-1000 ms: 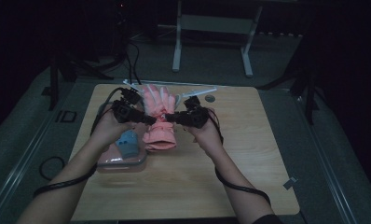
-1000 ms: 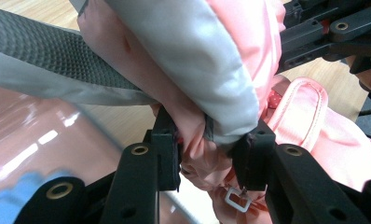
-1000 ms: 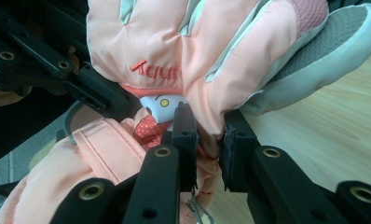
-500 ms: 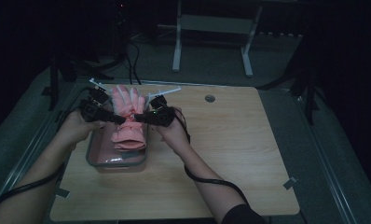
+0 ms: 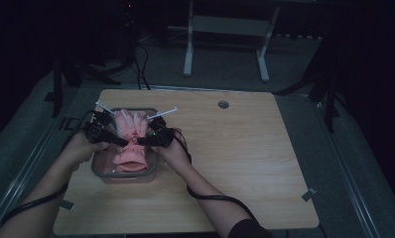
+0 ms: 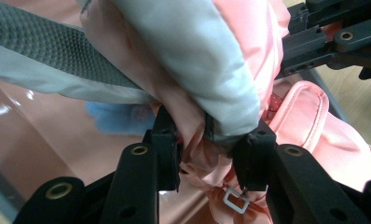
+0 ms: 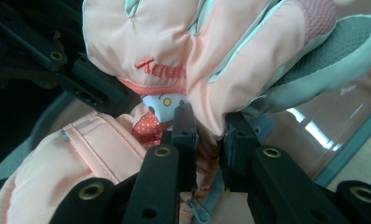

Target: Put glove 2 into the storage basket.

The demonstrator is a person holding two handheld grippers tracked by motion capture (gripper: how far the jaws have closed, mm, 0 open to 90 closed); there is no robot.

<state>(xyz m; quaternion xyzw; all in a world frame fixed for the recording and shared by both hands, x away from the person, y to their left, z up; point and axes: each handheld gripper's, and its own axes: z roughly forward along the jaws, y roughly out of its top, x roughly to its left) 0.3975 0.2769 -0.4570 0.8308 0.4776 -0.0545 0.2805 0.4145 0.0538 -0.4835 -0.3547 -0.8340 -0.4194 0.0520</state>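
Note:
A pink padded glove (image 5: 130, 141) with grey trim hangs over a clear plastic box (image 5: 100, 169) at the table's left side. My left gripper (image 5: 119, 143) is shut on the glove's wrist from the left, and my right gripper (image 5: 140, 142) is shut on it from the right. In the left gripper view the jaws pinch pink fabric (image 6: 193, 154) beneath a grey-palmed finger. The right gripper view has the glove (image 7: 183, 51) with red lettering, its fabric squeezed between the jaws. Something blue (image 6: 113, 119) lies in the box under the glove.
The wooden table (image 5: 245, 163) stretches out bare to the right of the box, with a small round hole (image 5: 224, 104) near its far edge. White sticks (image 5: 162, 113) lie by the box's far rim. Dark floor and a metal stand lie beyond.
Both grippers carried the glove leftward from the table's middle to above the clear box, then lowered it toward the box.

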